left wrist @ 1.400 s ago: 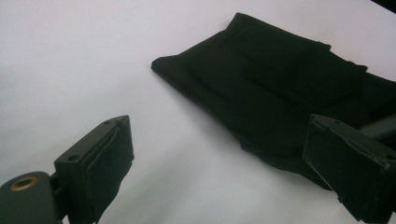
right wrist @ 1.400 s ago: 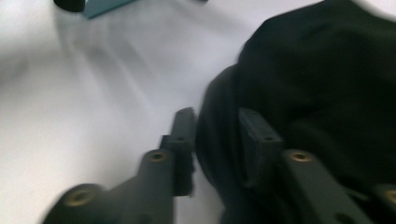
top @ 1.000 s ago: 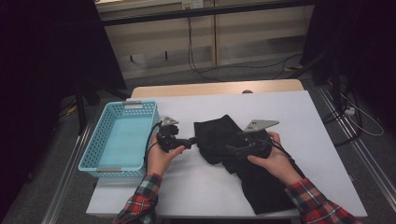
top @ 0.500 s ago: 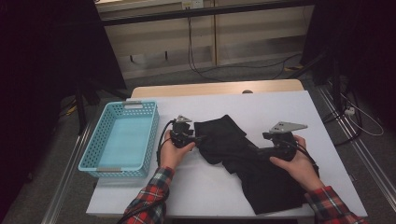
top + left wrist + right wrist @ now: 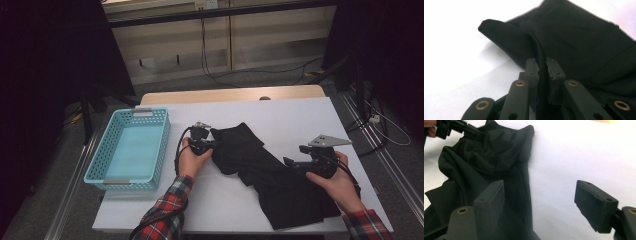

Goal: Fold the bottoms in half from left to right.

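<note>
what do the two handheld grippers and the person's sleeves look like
Both are black two-jaw tools. The left gripper has linked arms with brass-coloured rivets and a black cable looping from it. The right gripper has thick blocky black pads and a grey three-cornered plate on top. The sleeves are red plaid flannel with dark and pale stripes.

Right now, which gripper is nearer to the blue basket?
Left. The left gripper is a short way to the right of the blue basket, pinching the black cloth's edge. The right gripper is across the cloth, open.
</note>
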A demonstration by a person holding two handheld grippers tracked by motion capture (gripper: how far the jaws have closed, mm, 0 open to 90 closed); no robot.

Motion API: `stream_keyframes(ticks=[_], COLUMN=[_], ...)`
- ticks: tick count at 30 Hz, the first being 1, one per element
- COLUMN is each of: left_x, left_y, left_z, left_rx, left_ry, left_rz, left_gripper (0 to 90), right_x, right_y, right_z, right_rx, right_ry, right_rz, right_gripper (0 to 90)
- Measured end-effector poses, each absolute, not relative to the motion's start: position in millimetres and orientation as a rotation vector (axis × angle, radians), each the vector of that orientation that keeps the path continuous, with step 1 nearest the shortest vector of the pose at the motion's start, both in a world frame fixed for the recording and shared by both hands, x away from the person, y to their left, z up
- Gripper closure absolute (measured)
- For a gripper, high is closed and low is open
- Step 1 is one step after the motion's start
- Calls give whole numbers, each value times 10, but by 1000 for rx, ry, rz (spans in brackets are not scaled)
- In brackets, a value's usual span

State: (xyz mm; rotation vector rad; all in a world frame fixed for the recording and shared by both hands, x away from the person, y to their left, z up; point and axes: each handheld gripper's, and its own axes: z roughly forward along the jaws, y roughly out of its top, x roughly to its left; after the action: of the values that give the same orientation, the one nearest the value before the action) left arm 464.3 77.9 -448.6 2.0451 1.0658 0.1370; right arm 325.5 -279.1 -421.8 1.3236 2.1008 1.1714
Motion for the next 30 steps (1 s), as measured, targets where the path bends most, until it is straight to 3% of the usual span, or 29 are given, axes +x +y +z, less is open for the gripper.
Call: stream_keyframes(ticks=[13, 20, 23, 30], left_x=[4914, 4859, 4835, 4803], left_y=[1331, 1325, 1301, 1282], left_z=[-4323, -4387, -4388, -4373], left_rx=[1893, 1898, 1913, 1924], left_ry=[1192, 1168, 1159, 1111], left_rz=[323, 321, 313, 312], left_gripper=[829, 809, 754, 461], right_x=[3188, 3077, 3018, 2916], right_y=[-2860, -2960, -2973, -2972], right_z=[-4250, -4326, -4365, -4449], right_rx=[1352, 1398, 1428, 1459], right_ry=[2125, 2153, 2163, 2223], right_rz=[1157, 1126, 1115, 1051], right_gripper=[243, 341, 399, 544])
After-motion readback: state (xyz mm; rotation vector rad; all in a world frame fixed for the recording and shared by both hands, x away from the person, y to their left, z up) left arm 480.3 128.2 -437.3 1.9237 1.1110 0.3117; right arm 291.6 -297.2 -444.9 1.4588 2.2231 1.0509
